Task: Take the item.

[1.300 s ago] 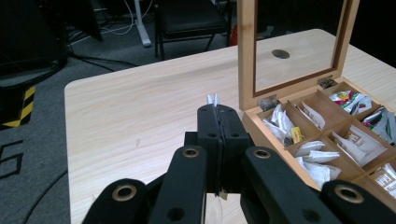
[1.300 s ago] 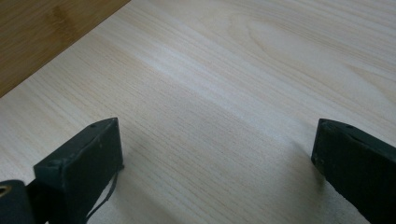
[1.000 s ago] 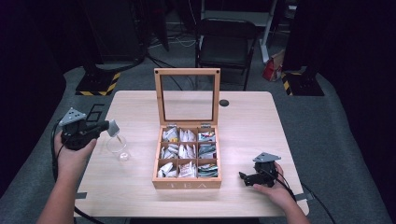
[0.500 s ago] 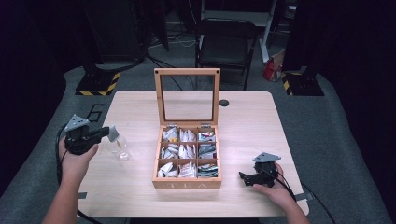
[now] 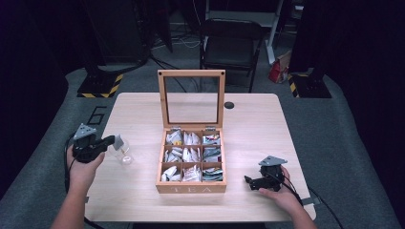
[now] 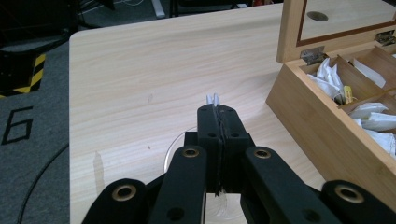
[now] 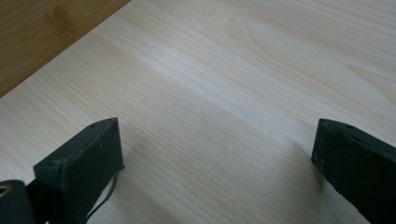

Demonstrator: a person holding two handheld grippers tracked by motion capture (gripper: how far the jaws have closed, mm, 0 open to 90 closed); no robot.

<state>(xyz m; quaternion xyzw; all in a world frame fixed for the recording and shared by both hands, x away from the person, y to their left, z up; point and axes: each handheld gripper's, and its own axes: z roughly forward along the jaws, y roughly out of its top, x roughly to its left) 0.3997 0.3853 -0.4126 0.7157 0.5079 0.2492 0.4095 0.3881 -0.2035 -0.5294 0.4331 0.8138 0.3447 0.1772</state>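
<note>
High view: the tea box (image 5: 191, 187) sits open at table centre, 9 compartments full; left gripper (image 5: 116, 141) at 9 o'clock holds a tea bag (image 5: 119, 141) over a clear glass (image 5: 125, 156). Left gripper view: jaws pinched tight on the bag (image 6: 213, 99). Right gripper view: right gripper (image 7: 215, 158) wide open, empty, resting at 4 o'clock. Judging so, bag lifted, drop remains.

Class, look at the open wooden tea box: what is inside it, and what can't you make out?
The tea box has nine compartments holding mostly white tea bag packets, some darker at the right. What lies beneath the top packets is covered.
</note>
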